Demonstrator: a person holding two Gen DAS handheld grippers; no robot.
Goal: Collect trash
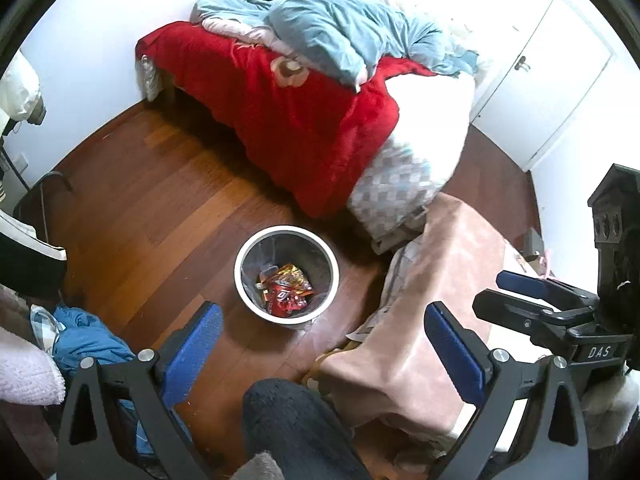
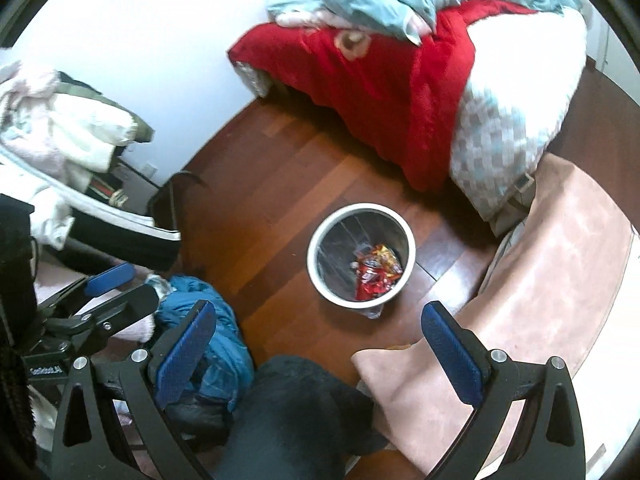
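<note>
A round white-rimmed trash bin (image 1: 244,280) stands on the wood floor, holding red and gold snack wrappers (image 1: 286,290). It also shows in the right wrist view (image 2: 316,268) with the wrappers (image 2: 374,274) inside. My left gripper (image 1: 322,320) is open and empty, held high above the floor near the bin. My right gripper (image 2: 318,322) is open and empty, also above the bin. The right gripper shows in the left wrist view (image 1: 506,288), and the left gripper shows in the right wrist view (image 2: 120,284).
A bed with a red blanket (image 1: 280,120) and blue duvet (image 1: 340,36) lies beyond the bin. A pink cloth-covered surface (image 1: 436,300) is at right. Blue clothing (image 2: 212,340) lies on the floor at left. Clothes pile (image 2: 60,136) at far left. A white door (image 1: 552,80) is at back right.
</note>
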